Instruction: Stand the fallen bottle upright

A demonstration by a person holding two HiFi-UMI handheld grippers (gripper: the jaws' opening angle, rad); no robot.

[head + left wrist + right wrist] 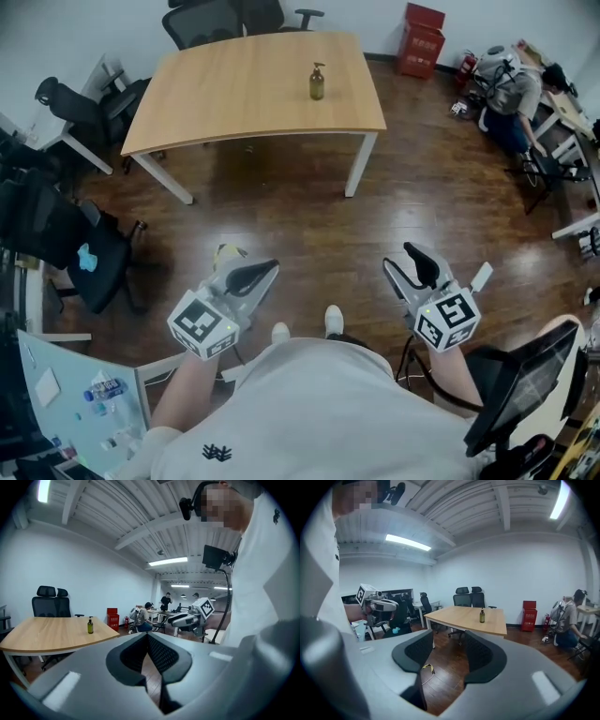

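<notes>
A small olive-green pump bottle (317, 82) stands upright near the right end of the wooden table (216, 103), far from both grippers. It also shows in the left gripper view (90, 626) and in the right gripper view (482, 616). My left gripper (255, 275) hangs over the dark wood floor with its jaws together and nothing in them (147, 637). My right gripper (412, 267) hangs beside it, also over the floor, its jaws apart with nothing between them (447, 651).
Black office chairs (211, 19) stand behind the table and another (89, 253) at the left. A red box (422, 39) and a fire extinguisher (466, 67) are at the back right, near a seated person (511, 98). A yellow scrap (228, 251) lies on the floor.
</notes>
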